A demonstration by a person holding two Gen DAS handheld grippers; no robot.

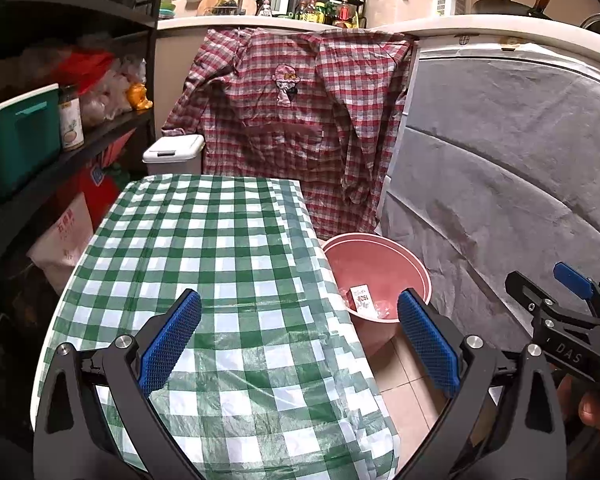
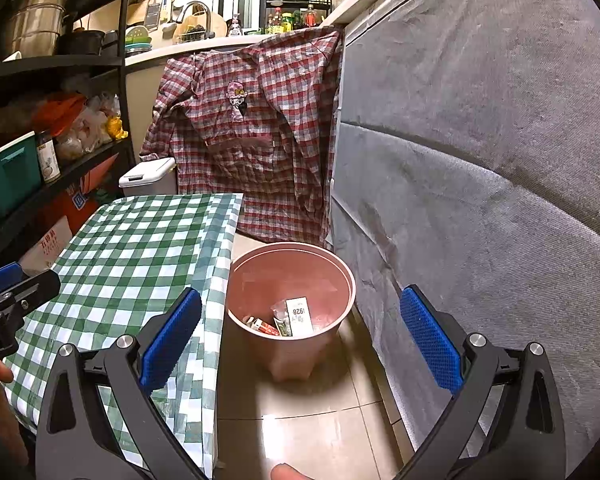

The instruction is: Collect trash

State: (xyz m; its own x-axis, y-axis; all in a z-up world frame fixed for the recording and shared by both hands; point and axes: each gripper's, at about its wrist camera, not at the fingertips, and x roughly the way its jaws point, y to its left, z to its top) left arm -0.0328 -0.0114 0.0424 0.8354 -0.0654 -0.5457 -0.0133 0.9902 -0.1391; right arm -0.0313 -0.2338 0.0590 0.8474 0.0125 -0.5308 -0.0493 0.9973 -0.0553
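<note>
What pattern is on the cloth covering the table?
Green and white checks, on the plastic tablecloth; the left wrist view shows it best.

Two hand-held grippers hang side by side, both tilted downward and forward. The left gripper (image 1: 300,340) has its jaws spread wide, blue pads (image 1: 172,344) facing each other with nothing between them. The right gripper (image 2: 300,340) likewise stands with jaws wide apart and empty. A fingertip (image 2: 286,472) shows at the lower edge of the right wrist view, and fingers (image 1: 592,412) curl around the right gripper's handle
</note>
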